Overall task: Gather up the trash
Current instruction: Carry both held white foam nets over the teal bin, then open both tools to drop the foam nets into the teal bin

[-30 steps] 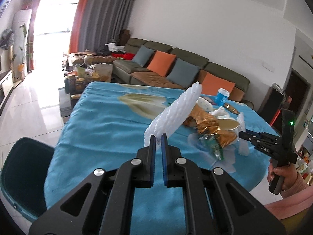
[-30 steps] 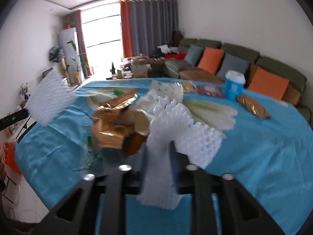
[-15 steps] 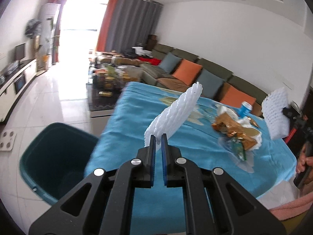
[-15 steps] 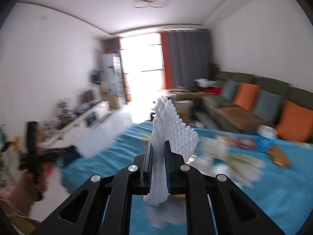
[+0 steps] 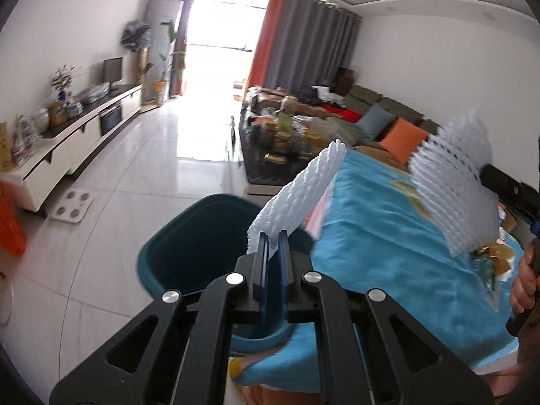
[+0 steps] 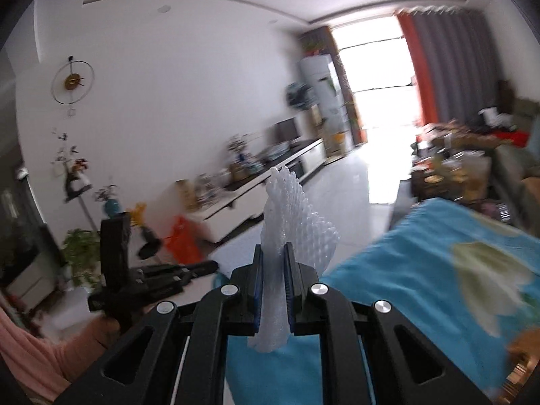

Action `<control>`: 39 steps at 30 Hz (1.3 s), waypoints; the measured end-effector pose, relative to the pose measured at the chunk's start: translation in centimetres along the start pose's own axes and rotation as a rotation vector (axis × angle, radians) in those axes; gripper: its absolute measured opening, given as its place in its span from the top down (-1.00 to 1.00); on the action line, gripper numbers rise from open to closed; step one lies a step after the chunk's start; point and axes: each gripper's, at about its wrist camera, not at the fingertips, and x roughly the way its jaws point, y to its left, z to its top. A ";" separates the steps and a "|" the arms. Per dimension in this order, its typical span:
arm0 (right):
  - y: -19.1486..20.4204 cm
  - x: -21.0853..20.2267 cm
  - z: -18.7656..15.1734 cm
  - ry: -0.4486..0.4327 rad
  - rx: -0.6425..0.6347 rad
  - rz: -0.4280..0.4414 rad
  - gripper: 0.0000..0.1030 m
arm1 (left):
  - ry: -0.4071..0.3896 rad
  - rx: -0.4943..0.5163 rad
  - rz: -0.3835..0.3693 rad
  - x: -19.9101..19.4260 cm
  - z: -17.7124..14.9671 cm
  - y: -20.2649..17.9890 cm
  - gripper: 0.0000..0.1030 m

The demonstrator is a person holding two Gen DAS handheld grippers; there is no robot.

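A white foam net point(image 5: 297, 199) is clamped in the left gripper point(image 5: 273, 253), another foam net point(image 6: 290, 222) in the right gripper point(image 6: 272, 263); release over the teal bin point(image 5: 189, 236) at lower centre is called for.

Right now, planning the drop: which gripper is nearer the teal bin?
Left. The left gripper hangs over the teal bin; the right gripper is over the table.

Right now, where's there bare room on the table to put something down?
The blue tablecloth is bare from its near edge by the teal bin up to the wrapper pile. It is crowded at that pile. Both grippers carry foam nets.
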 end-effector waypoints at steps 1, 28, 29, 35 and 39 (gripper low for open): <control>0.0 1.3 0.3 0.010 0.007 0.020 0.80 | 0.006 -0.006 0.016 0.2 0.0 0.5 0.88; 0.9 20.8 -2.8 0.387 0.163 -0.028 0.28 | 0.179 -0.196 0.132 7.5 -2.1 6.0 0.40; 0.8 20.6 -2.8 0.382 0.159 -0.028 0.26 | 0.168 -0.200 0.134 7.3 -2.1 5.9 0.36; 1.1 16.4 -2.4 0.316 0.119 0.009 0.21 | 0.051 -0.162 0.121 4.0 -0.8 4.3 0.05; 1.3 10.8 -1.9 0.228 0.076 0.002 0.13 | -0.010 -0.070 0.030 1.7 0.0 0.4 -0.09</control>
